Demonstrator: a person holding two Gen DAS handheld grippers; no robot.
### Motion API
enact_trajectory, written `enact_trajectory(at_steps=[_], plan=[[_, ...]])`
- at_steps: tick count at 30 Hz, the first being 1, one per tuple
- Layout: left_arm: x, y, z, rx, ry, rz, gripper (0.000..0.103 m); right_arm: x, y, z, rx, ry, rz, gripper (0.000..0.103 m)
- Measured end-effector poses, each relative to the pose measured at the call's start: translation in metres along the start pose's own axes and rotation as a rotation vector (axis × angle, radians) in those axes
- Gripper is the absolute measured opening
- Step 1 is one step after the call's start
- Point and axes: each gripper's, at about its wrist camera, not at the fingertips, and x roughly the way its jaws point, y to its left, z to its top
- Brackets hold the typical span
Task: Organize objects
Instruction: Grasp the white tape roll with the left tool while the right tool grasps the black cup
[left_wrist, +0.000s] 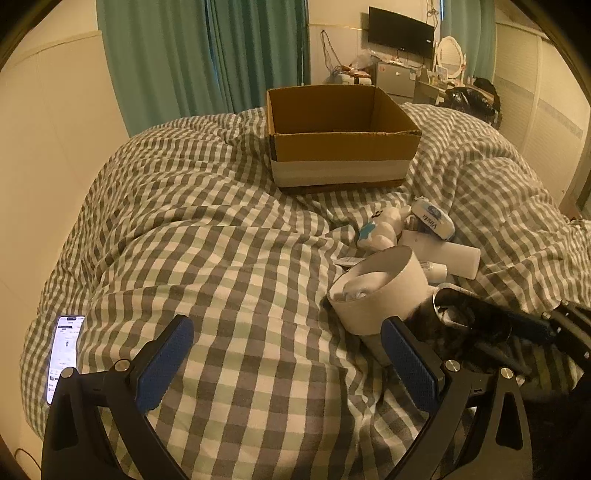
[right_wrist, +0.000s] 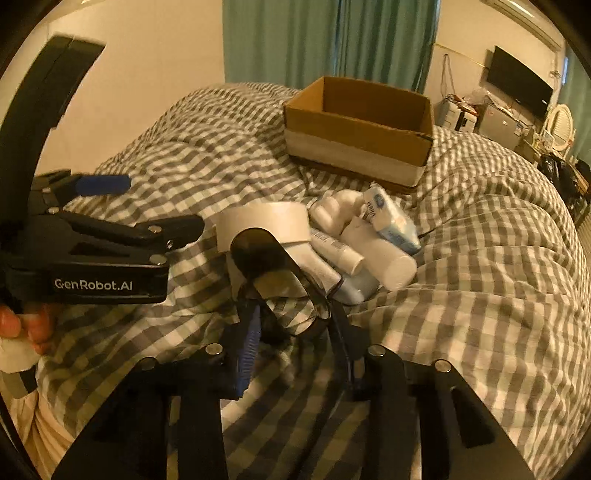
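Note:
My right gripper (right_wrist: 295, 314) is shut on a pair of dark sunglasses (right_wrist: 258, 251) at the near edge of a pile on the checked duvet (right_wrist: 480, 258). The pile holds a white round container (right_wrist: 266, 225), a white bottle (right_wrist: 384, 254), a tube (right_wrist: 332, 247), a tissue pack (right_wrist: 391, 218) and a white plush toy (right_wrist: 336, 210). An open cardboard box (right_wrist: 351, 147) stands behind the pile. My left gripper (left_wrist: 288, 350) hangs open over bare duvet, left of the white round container (left_wrist: 376, 291). The right gripper (left_wrist: 480, 325) shows dark at the right of that view.
A lit phone (left_wrist: 64, 354) lies on the duvet at the near left. The cardboard box (left_wrist: 340, 170) looks empty from here. Teal curtains (left_wrist: 221, 55), a wall screen (left_wrist: 400, 31) and a cluttered dresser (left_wrist: 443, 81) stand beyond the bed. A hand (right_wrist: 22, 325) holds the left gripper (right_wrist: 92, 240).

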Motion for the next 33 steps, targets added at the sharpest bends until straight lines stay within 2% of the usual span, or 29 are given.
enact_trajectory(at_steps=[6,12,17,22,23,25,33], plan=[[0.0,-0.005,0.001,0.003,-0.003,-0.019,0.103,-0.029,-0.025,0.006,0.033,-0.088,-0.093,0.031],[0.004,-0.024,0.009,-0.005,0.013,-0.131,0.103,-0.046,-0.063,0.009,0.106,-0.128,-0.202,0.031],[0.024,-0.045,0.017,-0.011,0.067,-0.192,0.103,-0.043,-0.074,0.008,0.133,-0.12,-0.189,0.031],[0.058,-0.049,0.017,-0.041,0.173,-0.191,0.101,-0.038,-0.069,0.005,0.112,-0.117,-0.19,0.031],[0.06,-0.049,0.017,-0.045,0.176,-0.191,0.099,-0.037,-0.068,0.005,0.112,-0.117,-0.189,0.031],[0.061,-0.05,0.017,-0.041,0.178,-0.19,0.084,-0.035,-0.067,0.005,0.11,-0.115,-0.187,0.031],[0.048,-0.05,0.018,-0.037,0.14,-0.21,0.082,-0.034,-0.066,0.004,0.104,-0.116,-0.193,0.031]])
